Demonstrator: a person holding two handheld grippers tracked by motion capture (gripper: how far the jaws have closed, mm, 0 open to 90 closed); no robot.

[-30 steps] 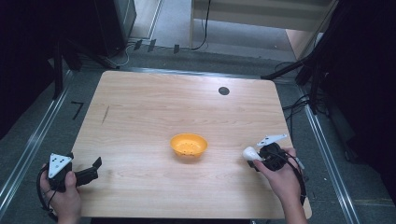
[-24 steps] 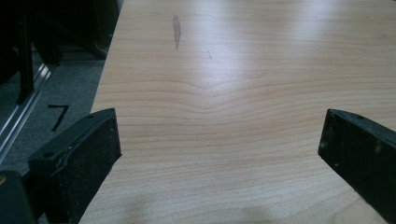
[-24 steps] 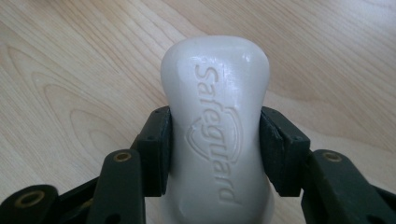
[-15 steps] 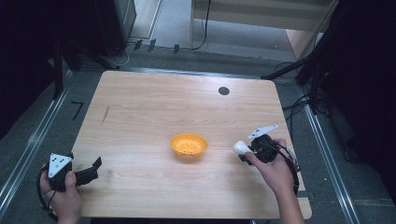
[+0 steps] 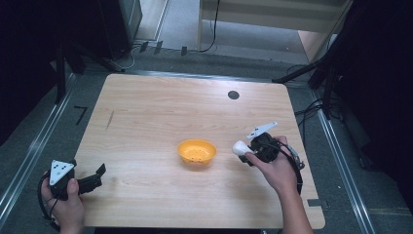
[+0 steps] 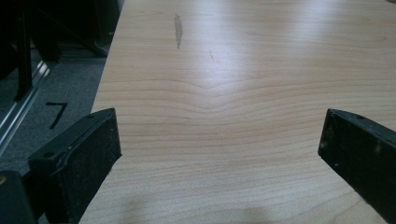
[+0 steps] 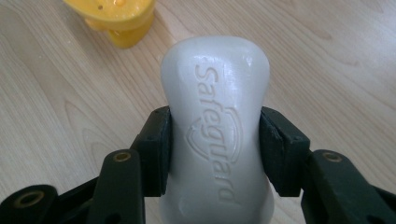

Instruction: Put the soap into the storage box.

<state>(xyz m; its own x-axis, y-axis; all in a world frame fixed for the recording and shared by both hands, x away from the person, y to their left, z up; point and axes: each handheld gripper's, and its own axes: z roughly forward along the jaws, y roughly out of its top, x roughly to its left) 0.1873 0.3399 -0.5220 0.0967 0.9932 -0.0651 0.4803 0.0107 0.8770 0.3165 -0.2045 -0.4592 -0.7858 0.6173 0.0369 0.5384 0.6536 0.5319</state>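
While I watch from the high view, the wooden table (image 5: 160, 112) takes up most of the scene, its pale grain running left to right, with a small black round mark (image 5: 233, 94) toward twelve o'clock on the far side. Near the table's middle sits the orange perforated bowl (image 5: 197, 151), upright on the wood and apart from both grippers.

My right gripper (image 5: 249, 147) is at about three o'clock from that bowl, close beside it but not touching, gripped by my right hand (image 5: 275, 168). Its jaws are closed on a white bar of Safeguard soap (image 7: 217, 126), pads pressed against the bar's two narrow flanks around the middle. In the right gripper view the soap's long axis runs straight out along the jaws, toward twelve o'clock in that frame, embossed lettering facing the camera and the rounded free end pointing at the bowl's rim (image 7: 114, 14), which lies toward eleven o'clock. From above, that free end points toward nine o'clock, at the bowl.

My left gripper (image 5: 95, 178) lies low at the table's near left corner, around seven o'clock from the bowl and well apart from it, held by my left hand (image 5: 65, 207). Its jaws stand wide open with bare wood between them and grip nothing.
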